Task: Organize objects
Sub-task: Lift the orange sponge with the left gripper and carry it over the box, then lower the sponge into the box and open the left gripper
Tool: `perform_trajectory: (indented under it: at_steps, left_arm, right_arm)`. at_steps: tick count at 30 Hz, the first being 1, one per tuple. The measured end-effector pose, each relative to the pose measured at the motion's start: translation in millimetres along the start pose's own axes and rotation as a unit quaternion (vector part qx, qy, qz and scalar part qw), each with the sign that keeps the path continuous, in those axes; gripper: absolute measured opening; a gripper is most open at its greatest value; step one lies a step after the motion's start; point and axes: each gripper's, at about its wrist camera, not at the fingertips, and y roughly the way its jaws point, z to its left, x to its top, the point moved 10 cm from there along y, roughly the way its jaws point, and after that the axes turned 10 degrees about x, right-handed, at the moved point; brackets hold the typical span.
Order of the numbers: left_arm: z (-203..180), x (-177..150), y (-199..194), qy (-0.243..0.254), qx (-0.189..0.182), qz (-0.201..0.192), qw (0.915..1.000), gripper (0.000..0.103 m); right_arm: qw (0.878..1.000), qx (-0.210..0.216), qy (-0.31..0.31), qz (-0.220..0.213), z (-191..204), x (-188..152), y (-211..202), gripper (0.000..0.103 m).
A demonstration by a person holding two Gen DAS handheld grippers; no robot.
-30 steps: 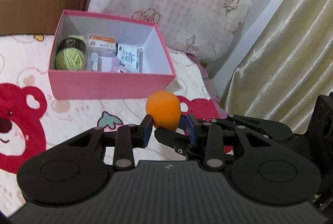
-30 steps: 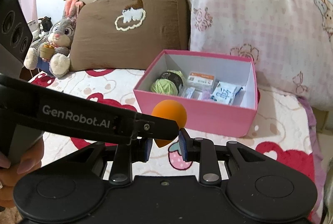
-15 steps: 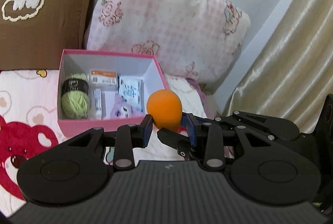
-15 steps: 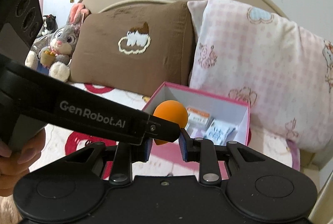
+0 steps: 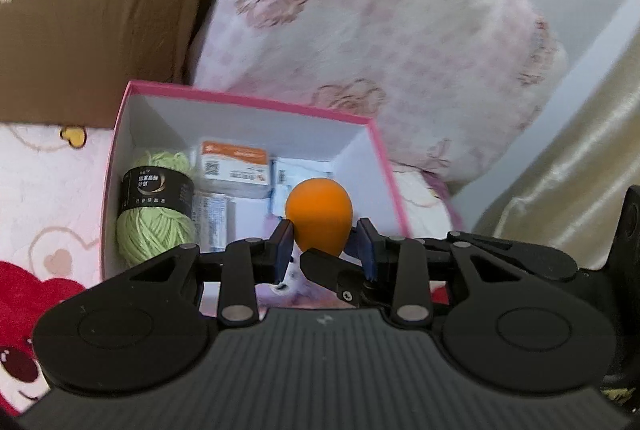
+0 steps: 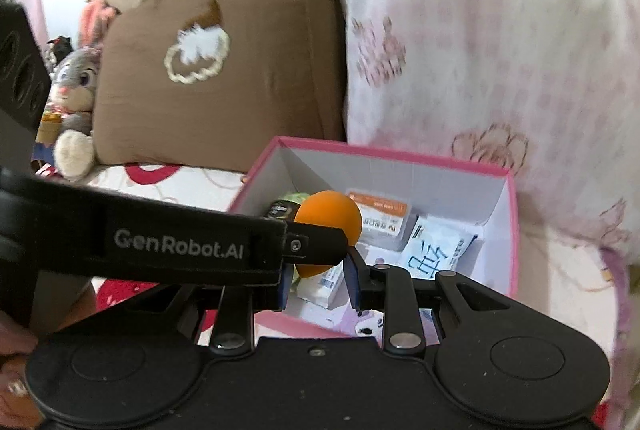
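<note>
An orange egg-shaped ball hangs over the open pink box, near its right wall. My left gripper has the ball between its blue pads, and its jaws are closing on it. In the right wrist view the same ball shows above my right gripper, which is shut on the ball's narrow lower end. The left gripper's black body crosses that view from the left. Inside the box lie a green yarn ball, an orange-labelled packet and white packets.
The box sits on a bear-print bedspread against a brown pillow and a pink checked pillow. A beige curtain hangs at the right. A plush rabbit sits at the far left. A hand holds the left gripper.
Both grippers have carried the orange ball forward, from short of the box's front wall to above its inside. The box now fills the middle of both views.
</note>
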Motion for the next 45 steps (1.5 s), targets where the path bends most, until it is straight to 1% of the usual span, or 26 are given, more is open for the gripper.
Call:
perform_trajectory:
  at_steps: [3, 6, 10, 12, 15, 19, 21, 24, 26, 27, 29, 30, 31, 33, 34, 36, 38, 40, 42, 43, 44, 45]
  left_arm:
    - [13, 2, 31, -0.001, 0.019, 0.010, 0.9998, 0.031]
    - [25, 4, 57, -0.015, 0.022, 0.025, 0.9993, 0.031]
    - [34, 6, 84, -0.034, 0.018, 0.039, 0.9985, 0.032]
    - [36, 6, 95, -0.036, 0.022, 0.046, 0.9980, 0.032]
    - [39, 2, 110, -0.046, 0.026, 0.063, 0.9966, 0.032]
    - [42, -1, 123, -0.053, 0.038, 0.081, 0.9946, 0.031]
    - [43, -2, 130, -0.061, 0.043, 0.095, 0.9927, 0.029]
    - [46, -3, 137, -0.053, 0.056, 0.098, 0.9922, 0.026]
    - [47, -3, 139, -0.054, 0.057, 0.100, 0.9919, 0.025]
    - [48, -3, 140, -0.053, 0.057, 0.100, 0.9919, 0.025]
    - [49, -5, 141, -0.049, 0.060, 0.098, 0.9921, 0.025]
    - [48, -5, 142, -0.049, 0.061, 0.098, 0.9921, 0.025]
    - [48, -6, 143, -0.049, 0.061, 0.099, 0.9921, 0.025]
    - [47, -6, 144, -0.048, 0.065, 0.095, 0.9922, 0.025]
    - [47, -6, 144, -0.052, 0.064, 0.094, 0.9922, 0.024]
    - [46, -5, 144, -0.060, 0.061, 0.092, 0.9920, 0.024]
    - [48, -6, 144, -0.068, 0.066, 0.094, 0.9910, 0.025]
    - [48, -6, 144, -0.069, 0.070, 0.094, 0.9906, 0.026]
    - [47, -6, 137, -0.061, 0.079, 0.089, 0.9910, 0.029]
    - [46, -6, 133, -0.054, 0.084, 0.087, 0.9912, 0.031]
    - [45, -6, 129, -0.045, 0.091, 0.085, 0.9912, 0.037]
    - [45, -6, 124, -0.039, 0.095, 0.084, 0.9911, 0.041]
  right_arm:
    - [1.000, 0.012, 0.014, 0.016, -15, -2, 30, 0.031]
    - [0.999, 0.019, 0.028, 0.029, -28, -5, 52, 0.031]
    - [0.999, 0.017, 0.032, 0.041, -42, -6, 73, 0.031]
    - [0.998, 0.017, 0.037, 0.053, -49, -8, 83, 0.031]
    - [0.997, 0.005, 0.033, 0.075, -54, -14, 96, 0.031]
    - [0.995, 0.002, 0.044, 0.095, -62, -18, 110, 0.031]
    - [0.994, -0.001, 0.045, 0.100, -65, -21, 115, 0.031]
    - [0.995, 0.002, 0.048, 0.090, -66, -23, 117, 0.031]
    - [0.995, 0.009, 0.058, 0.085, -67, -24, 116, 0.034]
    - [0.995, 0.014, 0.056, 0.085, -67, -25, 116, 0.034]
    - [0.996, 0.009, 0.041, 0.084, -67, -26, 116, 0.034]
    - [0.996, 0.003, 0.034, 0.085, -67, -27, 116, 0.032]
    - [0.996, 0.000, 0.033, 0.083, -69, -27, 117, 0.026]
    - [0.995, 0.003, 0.055, 0.081, -73, -27, 120, 0.023]
    - [0.995, 0.003, 0.066, 0.080, -75, -27, 121, 0.020]
    - [0.995, 0.001, 0.067, 0.080, -75, -28, 122, 0.018]
    - [0.995, -0.002, 0.061, 0.084, -74, -28, 123, 0.019]
    - [0.995, -0.004, 0.059, 0.084, -73, -29, 122, 0.019]
    - [0.996, -0.004, 0.050, 0.080, -71, -28, 116, 0.024]
    - [0.996, -0.005, 0.048, 0.078, -70, -29, 112, 0.031]
    - [0.996, -0.004, 0.048, 0.078, -69, -29, 108, 0.039]
    - [0.995, -0.001, 0.054, 0.080, -68, -30, 101, 0.042]
